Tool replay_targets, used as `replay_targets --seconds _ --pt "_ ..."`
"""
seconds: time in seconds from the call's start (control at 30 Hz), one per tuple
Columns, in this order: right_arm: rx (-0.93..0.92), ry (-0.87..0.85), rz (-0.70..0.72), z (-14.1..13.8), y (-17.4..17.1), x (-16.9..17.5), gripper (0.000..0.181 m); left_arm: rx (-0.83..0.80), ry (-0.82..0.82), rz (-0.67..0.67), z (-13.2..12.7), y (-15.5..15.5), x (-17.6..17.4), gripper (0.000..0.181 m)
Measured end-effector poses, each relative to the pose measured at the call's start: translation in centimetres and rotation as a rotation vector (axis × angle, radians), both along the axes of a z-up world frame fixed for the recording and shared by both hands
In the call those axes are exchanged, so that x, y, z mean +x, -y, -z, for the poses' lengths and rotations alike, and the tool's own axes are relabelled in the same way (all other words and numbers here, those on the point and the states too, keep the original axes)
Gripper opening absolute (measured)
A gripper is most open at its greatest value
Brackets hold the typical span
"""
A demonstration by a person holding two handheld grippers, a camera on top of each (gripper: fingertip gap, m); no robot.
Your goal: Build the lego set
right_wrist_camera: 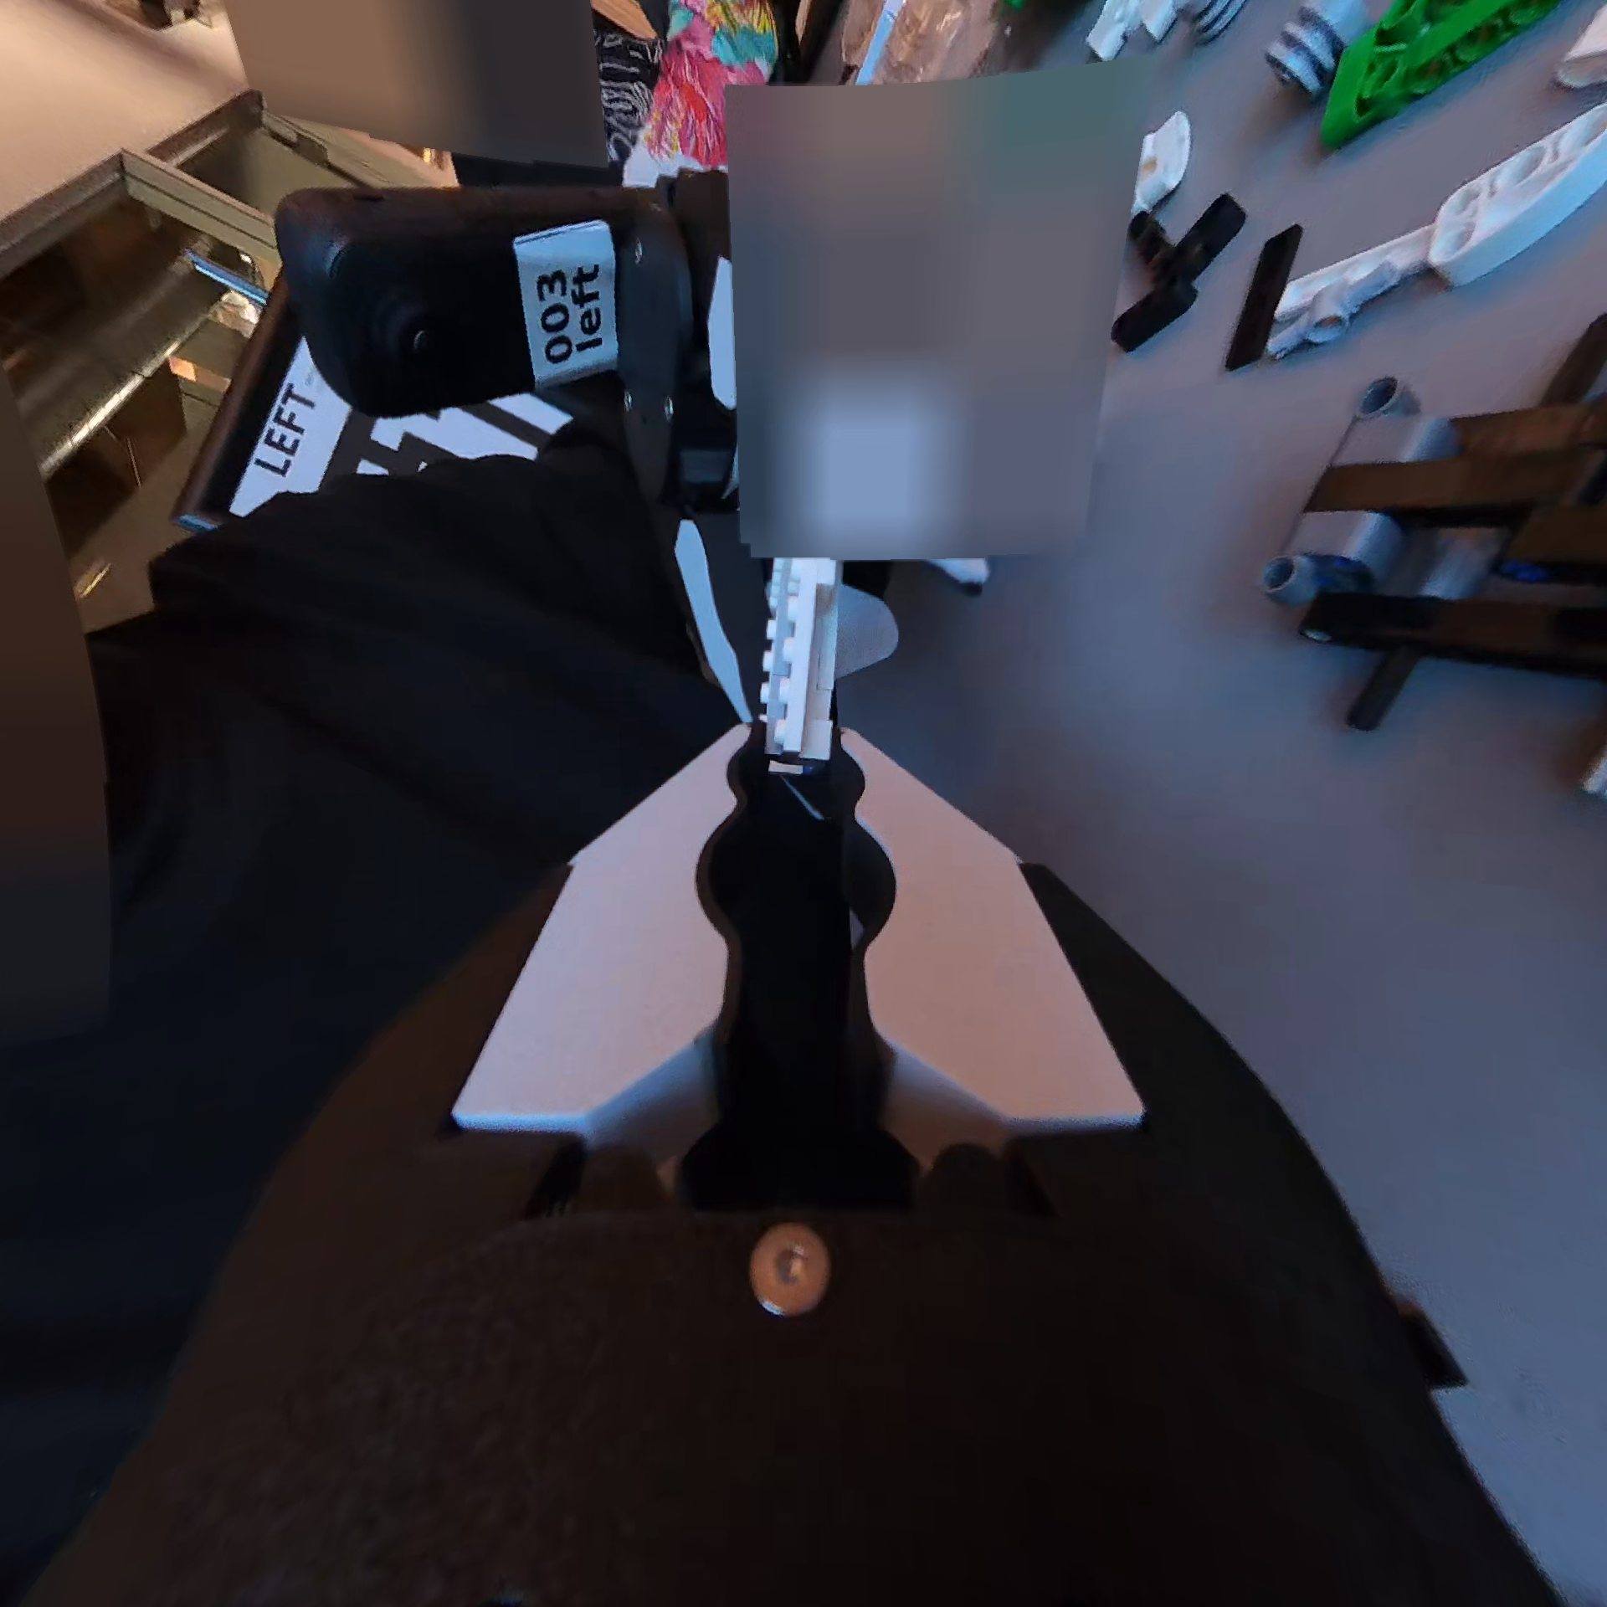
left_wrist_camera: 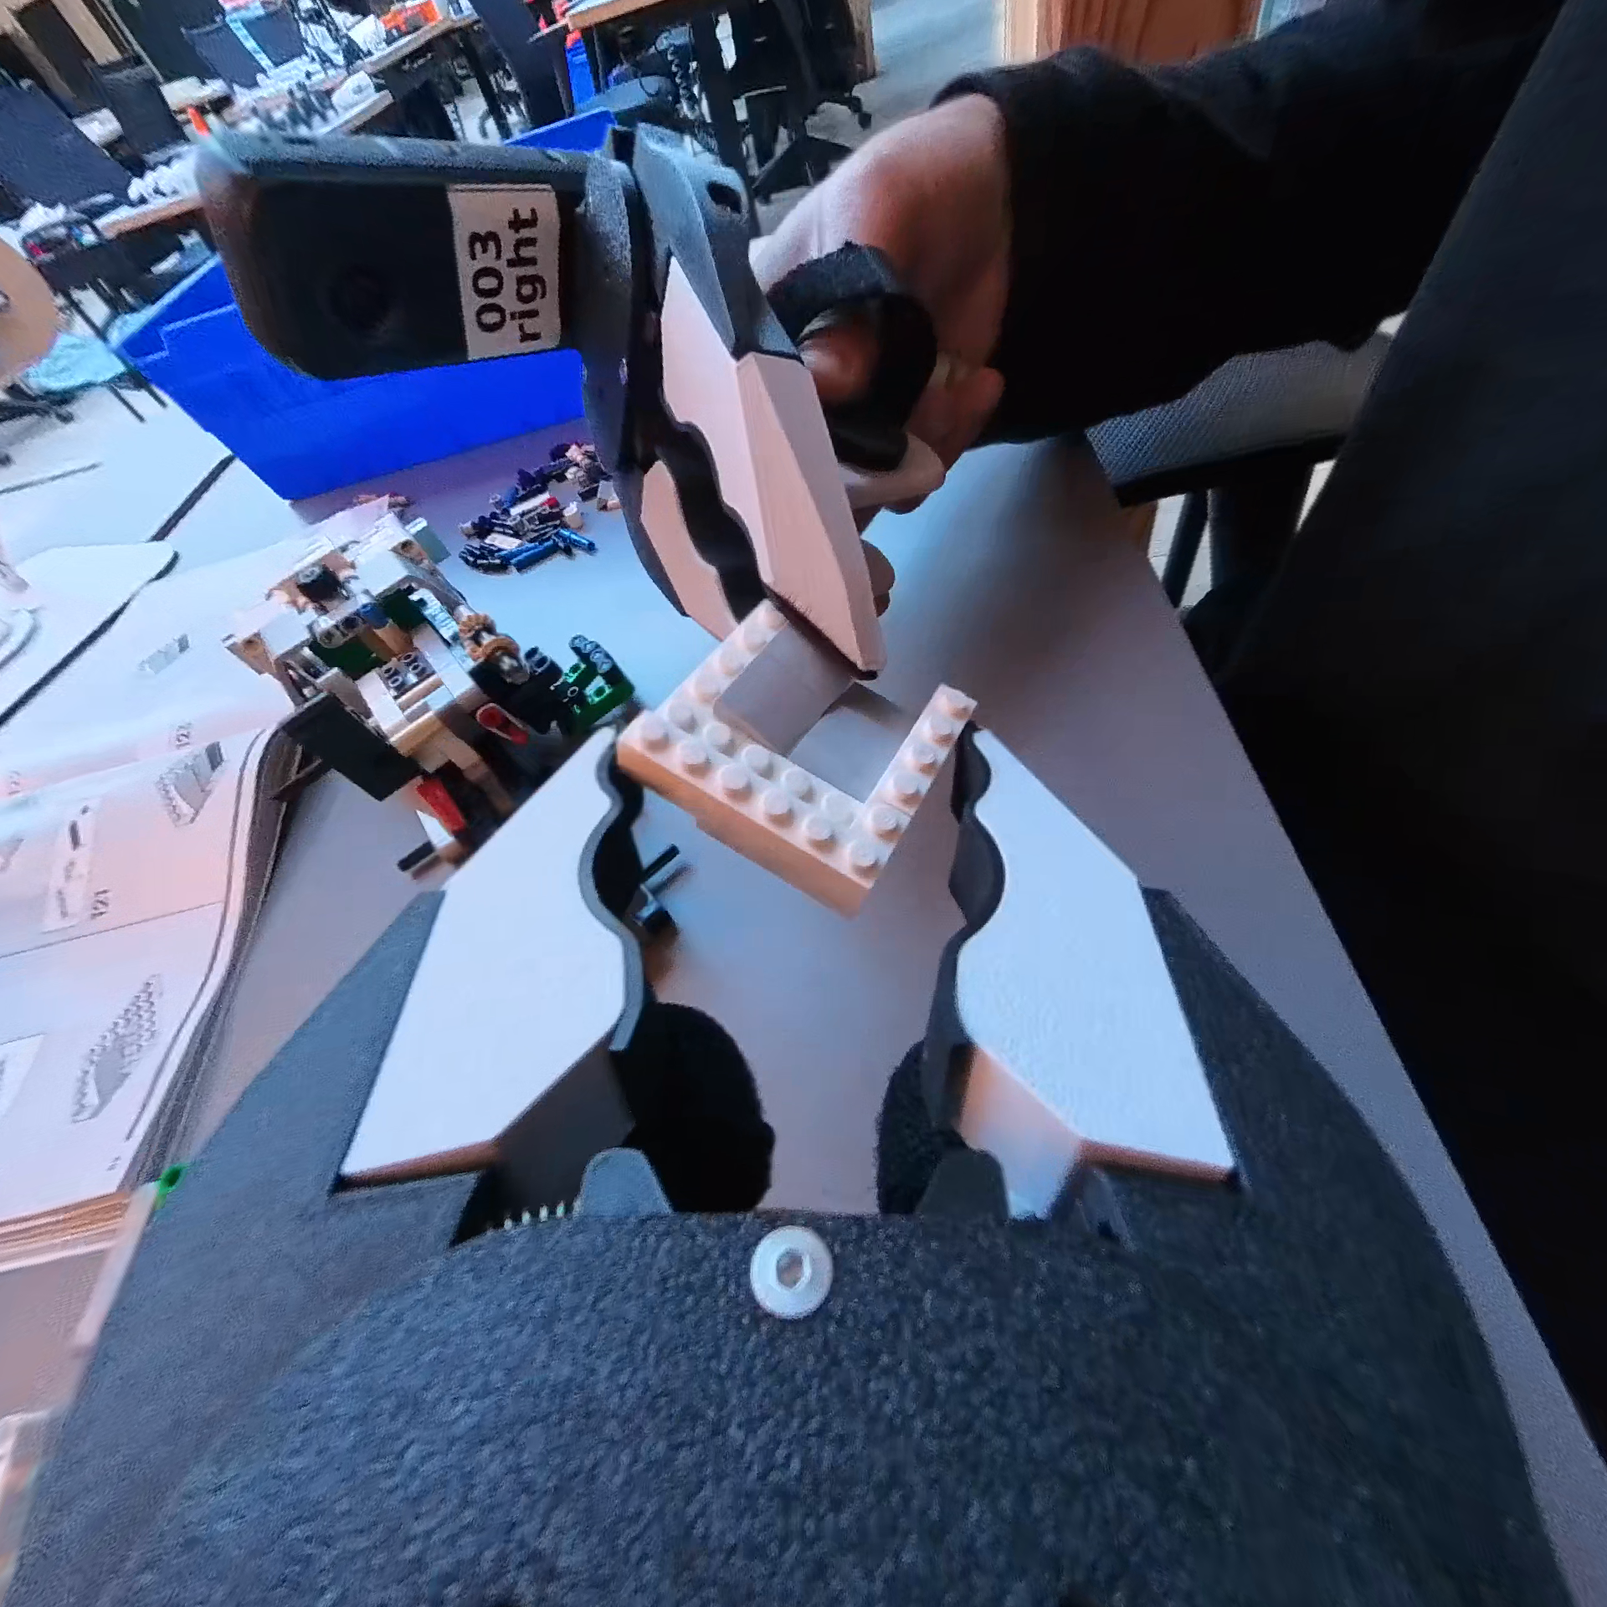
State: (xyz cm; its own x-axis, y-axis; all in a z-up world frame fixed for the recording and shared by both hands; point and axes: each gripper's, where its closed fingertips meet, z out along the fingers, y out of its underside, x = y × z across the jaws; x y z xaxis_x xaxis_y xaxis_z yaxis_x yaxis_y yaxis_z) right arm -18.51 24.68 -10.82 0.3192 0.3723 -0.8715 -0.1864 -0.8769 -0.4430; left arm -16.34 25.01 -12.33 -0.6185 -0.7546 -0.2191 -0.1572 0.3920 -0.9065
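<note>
A white U-shaped studded plate (left_wrist_camera: 783, 800) hangs in the air above the grey table (left_wrist_camera: 1000, 565), studs toward the left camera. My left gripper (left_wrist_camera: 791, 739) straddles it, with one fingertip against each side edge. My right gripper (left_wrist_camera: 865, 670) comes down from above, shut, with its tips at the plate's notch. A grey shape (left_wrist_camera: 774, 696) lies in the notch under those tips; I cannot tell what it is. In the right wrist view the plate (right_wrist_camera: 804, 652) is edge-on, its end pinched in my right gripper (right_wrist_camera: 796, 756). One of the left gripper's fingers (right_wrist_camera: 709, 617) shows beside it.
A partly built model (left_wrist_camera: 391, 678), a green piece (left_wrist_camera: 596, 678), an open instruction booklet (left_wrist_camera: 104, 870), a pile of small dark pieces (left_wrist_camera: 530, 522) and a blue bin (left_wrist_camera: 348, 409) lie to the left. White, black and green loose parts (right_wrist_camera: 1478, 209) and a dark-and-grey assembly (right_wrist_camera: 1461, 556) lie on the table. My two grippers' fingertips are within a few centimetres of each other. My left gripper's tips are some 12 centimeters from the green piece (left_wrist_camera: 596, 678).
</note>
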Motion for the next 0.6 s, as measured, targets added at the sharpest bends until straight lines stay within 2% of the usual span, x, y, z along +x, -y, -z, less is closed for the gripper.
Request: replay_targets --seconds 0.27,0.43,0.5,0.6 --pt "0.067 -0.020 0.104 -0.7 -1.1 0.7 0.013 -0.063 -0.022 -0.048 -0.5 -0.8 0.5 0.066" --pt "0.216 0.087 0.268 -1.9 -0.9 4.4 0.025 -0.079 -0.023 -0.080 -0.6 -1.8 0.9 0.066" --pt "0.332 0.229 0.396 -2.3 -0.2 7.5 0.025 -0.083 -0.036 -0.082 -0.3 -2.0 0.9 0.066" --pt "0.449 0.622 0.530 -0.2 2.1 12.3 0.024 -0.086 -0.074 -0.078 0.4 -2.0 1.0 0.066"
